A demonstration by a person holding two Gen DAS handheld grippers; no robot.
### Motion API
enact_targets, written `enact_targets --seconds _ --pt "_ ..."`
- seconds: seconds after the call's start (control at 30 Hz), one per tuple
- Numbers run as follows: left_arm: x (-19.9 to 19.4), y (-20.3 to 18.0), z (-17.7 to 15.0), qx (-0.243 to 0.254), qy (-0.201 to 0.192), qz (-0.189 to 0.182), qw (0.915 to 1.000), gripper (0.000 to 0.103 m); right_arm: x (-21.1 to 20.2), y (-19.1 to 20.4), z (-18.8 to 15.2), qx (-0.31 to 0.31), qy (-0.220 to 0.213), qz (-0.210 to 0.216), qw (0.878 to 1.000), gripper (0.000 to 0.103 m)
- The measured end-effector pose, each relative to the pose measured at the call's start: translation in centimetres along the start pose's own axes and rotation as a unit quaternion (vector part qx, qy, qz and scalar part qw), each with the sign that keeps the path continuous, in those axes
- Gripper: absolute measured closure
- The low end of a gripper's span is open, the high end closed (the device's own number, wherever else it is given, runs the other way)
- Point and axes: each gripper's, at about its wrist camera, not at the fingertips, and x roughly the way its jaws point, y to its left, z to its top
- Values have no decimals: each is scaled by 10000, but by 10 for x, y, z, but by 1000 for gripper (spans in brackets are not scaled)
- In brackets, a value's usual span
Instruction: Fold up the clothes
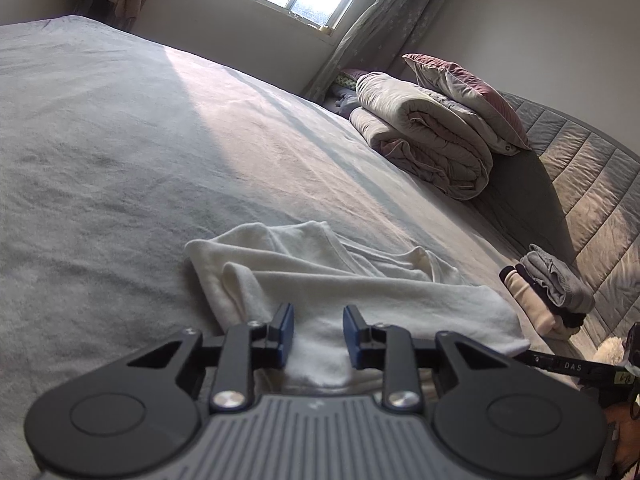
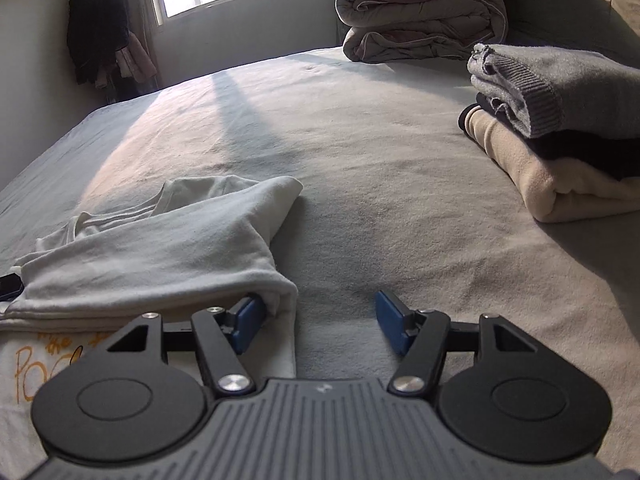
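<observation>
White garment (image 1: 320,276): soft knit cloth, matt, lightly fuzzy, creased; orange print on a flat part at the near edge of the bed in the right wrist view.
Bed sheet (image 1: 120,140): grey woven cloth, matt, finely wrinkled.
Left gripper (image 1: 319,336): matt black plastic arms, blue pads (image 1: 286,332) of smooth, rubbery look, bright polished metal screw heads, grey ribbed plastic body.
Right gripper (image 2: 320,322): same finish.
Stack of folded clothes (image 2: 560,120) toward the bed's right edge: grey ribbed knit on top, dark cloth under it, cream fleece-like cloth below.
Folded quilt (image 1: 424,136) at far corner: soft padded fabric, faint sheen.
Headboard (image 1: 592,184): quilted, stitched cloth, matt.
</observation>
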Motion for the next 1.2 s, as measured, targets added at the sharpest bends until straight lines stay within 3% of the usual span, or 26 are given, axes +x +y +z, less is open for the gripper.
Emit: enact_targets --seconds 0.13,0.23,0.27,0.3,0.33,0.53,0.6,0.7,0.9,1.03,1.07,1.1,1.2 --pt "-6 -3 1 58 -107 -81 9999 74 -13 9 -4 -463 -19 -93 9989 37" --pt "-11 -6 2 131 -247 -198 9994 74 -37 11 1 -662 -317 -141 9972 37" --pt "-13 -7 1 152 -278 -224 9992 74 -45 13 6 -624 -481 -82 9969 45" --pt "-14 -8 1 171 -306 -246 9991 74 -50 14 11 -564 -611 -2 9965 63" --pt "-14 -9 1 185 -316 -240 9990 74 -53 18 16 -534 -692 105 9961 70" --pt "-13 -8 2 218 -227 -226 9992 74 -27 58 18 -1060 -925 462 9890 87" --pt "-8 -6 1 191 -55 -142 9997 74 -13 60 12 -1071 -791 370 9904 89" --pt "-3 -2 0 95 116 -80 9999 79 7 50 2 -1152 -452 -177 9922 103" --pt "-4 10 -1 -144 119 -240 9995 82 14 58 -5 -1526 -495 -580 9853 103" --pt "-13 6 0 -113 -233 -303 9992 81 2 54 -5 -1372 -663 -328 9878 103" --pt "-15 5 1 -108 -331 -305 9989 81 -1 53 -5 -1331 -703 -265 9882 98" --pt "-16 6 2 -142 -405 -291 9987 81 -5 54 -2 -1270 -724 -204 9891 87" --pt "-16 8 3 -236 -471 -267 9983 81 -16 59 9 -1136 -743 -21 9907 85"
